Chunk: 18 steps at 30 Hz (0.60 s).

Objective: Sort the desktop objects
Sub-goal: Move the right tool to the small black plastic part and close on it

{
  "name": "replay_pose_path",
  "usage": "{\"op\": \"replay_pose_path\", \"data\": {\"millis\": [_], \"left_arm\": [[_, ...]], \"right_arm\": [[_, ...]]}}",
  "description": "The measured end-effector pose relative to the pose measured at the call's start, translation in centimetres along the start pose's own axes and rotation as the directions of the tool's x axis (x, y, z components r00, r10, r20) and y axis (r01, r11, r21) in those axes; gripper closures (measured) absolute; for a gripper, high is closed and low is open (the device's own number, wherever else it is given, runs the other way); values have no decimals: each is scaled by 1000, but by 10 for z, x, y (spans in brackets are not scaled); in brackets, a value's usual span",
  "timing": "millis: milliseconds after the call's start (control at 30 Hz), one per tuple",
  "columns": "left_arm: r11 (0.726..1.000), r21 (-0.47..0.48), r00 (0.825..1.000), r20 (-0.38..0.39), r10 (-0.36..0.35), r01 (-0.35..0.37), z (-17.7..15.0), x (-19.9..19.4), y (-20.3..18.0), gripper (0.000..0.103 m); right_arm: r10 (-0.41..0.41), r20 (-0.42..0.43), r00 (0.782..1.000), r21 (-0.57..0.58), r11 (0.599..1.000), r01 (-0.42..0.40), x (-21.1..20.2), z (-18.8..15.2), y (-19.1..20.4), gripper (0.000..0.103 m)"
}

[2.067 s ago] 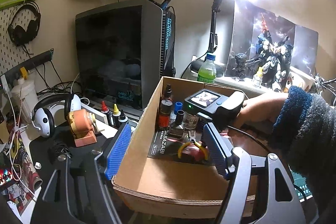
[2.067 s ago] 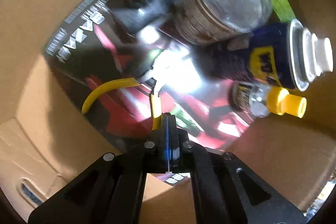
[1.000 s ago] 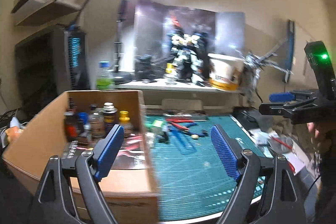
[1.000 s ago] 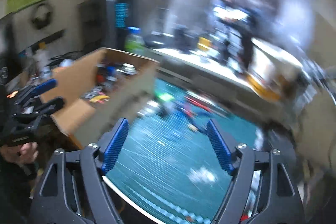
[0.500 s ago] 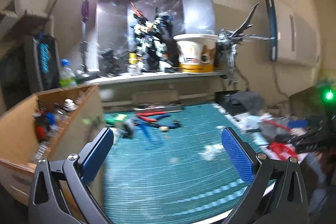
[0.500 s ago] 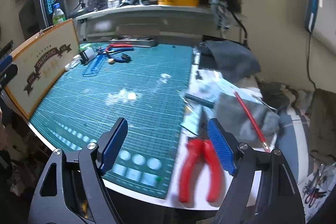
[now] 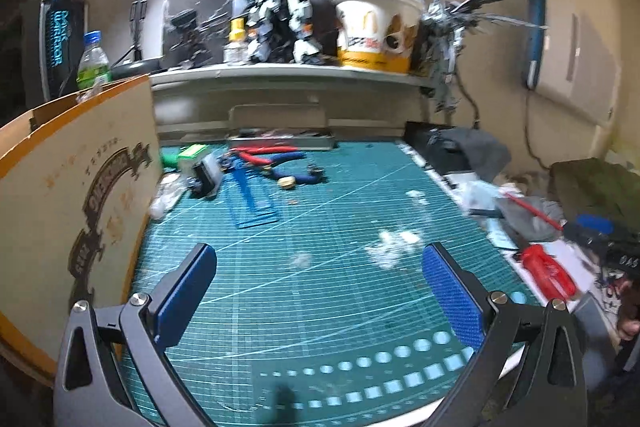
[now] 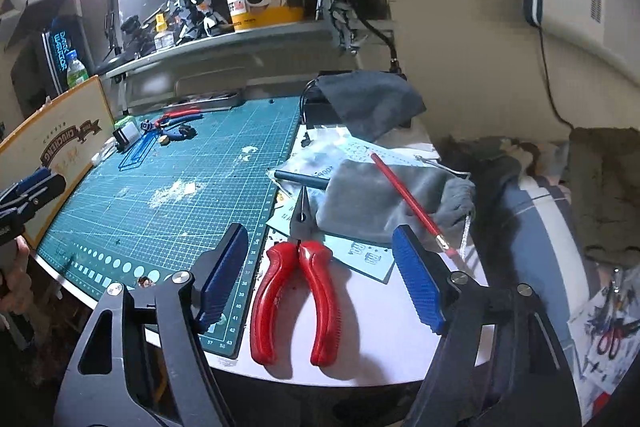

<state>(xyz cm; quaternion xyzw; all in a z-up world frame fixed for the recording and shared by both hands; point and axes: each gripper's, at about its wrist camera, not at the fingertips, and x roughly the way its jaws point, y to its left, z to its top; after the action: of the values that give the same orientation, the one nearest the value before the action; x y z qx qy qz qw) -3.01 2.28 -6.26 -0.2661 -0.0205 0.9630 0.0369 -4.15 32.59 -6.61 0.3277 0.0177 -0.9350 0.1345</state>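
Observation:
Red-handled pliers (image 8: 296, 291) lie on the white desk edge just right of the green cutting mat (image 8: 180, 187). My right gripper (image 8: 320, 235) hovers over them with its jaws closing; the handles sit between the pads, untouched. The same pliers (image 7: 548, 271) show at the right in the left wrist view. My left gripper (image 7: 316, 259) stands wide open over the mat's (image 7: 320, 287) front part with nothing between its fingers. The cardboard box (image 7: 80, 207) stands at the mat's left edge. At the far end lie red and blue cutters (image 7: 272, 157) and a blue plastic frame (image 7: 256, 199).
A grey pouch (image 8: 380, 203), a red pen (image 8: 404, 195) and a dark pen (image 8: 300, 179) lie on papers beyond the pliers. A shelf (image 7: 280, 71) at the back holds a robot model (image 7: 280, 15) and a paper bucket (image 7: 376, 35). White scraps (image 7: 392, 243) dot the mat.
Both grippers swung right, away from the box, and sank toward the desk. The right one now sits closer over the red pliers. The left jaws opened wider.

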Motion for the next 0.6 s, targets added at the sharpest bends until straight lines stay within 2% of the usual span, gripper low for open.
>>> {"op": "replay_pose_path", "data": {"millis": [67, 167, 333, 367, 467, 533, 600], "left_arm": [[1000, -14, 1000, -13, 18, -18, 1, 4, 8, 0], [999, -35, 999, -37, 39, -40, 4, 10, 20, 0], [998, -44, 998, -54, 45, -48, 11, 15, 29, 0], [998, -40, 998, -52, 47, -49, 12, 15, 29, 0], [998, -36, 998, -47, 52, -54, 13, 15, 30, 0], [998, -32, 997, -56, 47, -49, 14, 16, 31, 0], [998, -37, 997, -61, 50, -53, 15, 17, 33, 0]], "right_arm": [[33, 2, 999, -26, 999, -33, 6, 11, 10, 39], [88, 17, 996, -100, 991, -86, 20, 38, 40, 39], [203, -4, 979, -240, 950, -198, 72, 86, 96, 46], [225, -20, 974, -256, 941, -223, 87, 96, 106, 52], [265, -85, 961, -304, 911, -278, 136, 123, 135, 56], [273, -158, 949, -354, 881, -313, 173, 138, 158, 57], [250, -237, 939, -415, 848, -331, 210, 142, 177, 69]]}}
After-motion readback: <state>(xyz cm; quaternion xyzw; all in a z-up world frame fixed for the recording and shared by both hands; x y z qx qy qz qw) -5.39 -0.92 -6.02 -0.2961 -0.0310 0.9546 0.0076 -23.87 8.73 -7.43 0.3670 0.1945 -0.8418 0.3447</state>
